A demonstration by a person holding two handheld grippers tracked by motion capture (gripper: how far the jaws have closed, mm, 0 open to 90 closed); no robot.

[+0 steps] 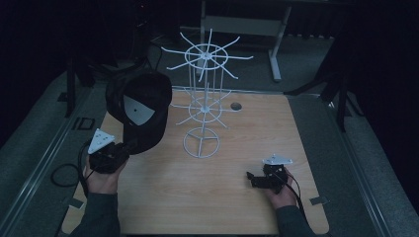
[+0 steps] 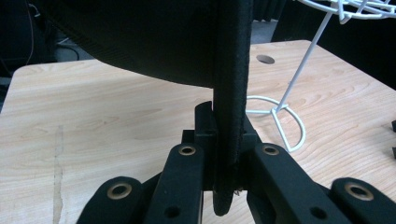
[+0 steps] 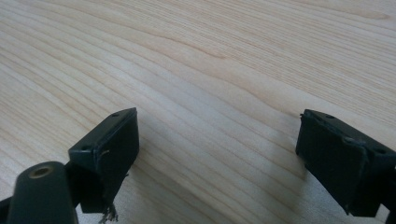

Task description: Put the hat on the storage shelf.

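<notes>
Your left hand (image 1: 101, 177) sits at the near-left of the worktop (image 1: 232, 197), forearm coming in from the bottom edge, wrist cocked so the left tool (image 1: 129, 146) points up and to the right. That tool is clenched on the brim of a black cap (image 1: 146, 106). In the left gripper view the brim edge (image 2: 229, 93) stands upright, pinched between both jaws. The cap is lifted off the worktop, tilted so its inside faces the camera, a pale lining patch (image 1: 137, 109) showing. It hangs just left of the white wire rack (image 1: 203, 106), close to its spokes; can't tell if it touches them.

The rack stands upright mid-worktop on a round wire base (image 1: 202, 143), two tiers of spokes above. A small round hole (image 1: 235, 106) in the worktop is behind the rack to the right.

Your right hand (image 1: 282, 190) rests at the near-right, well apart from the rack. The right tool (image 1: 250, 177) points left, low over the wood. In the right gripper view its jaws are spread wide, released, bare wood grain (image 3: 210, 70) between them.
</notes>
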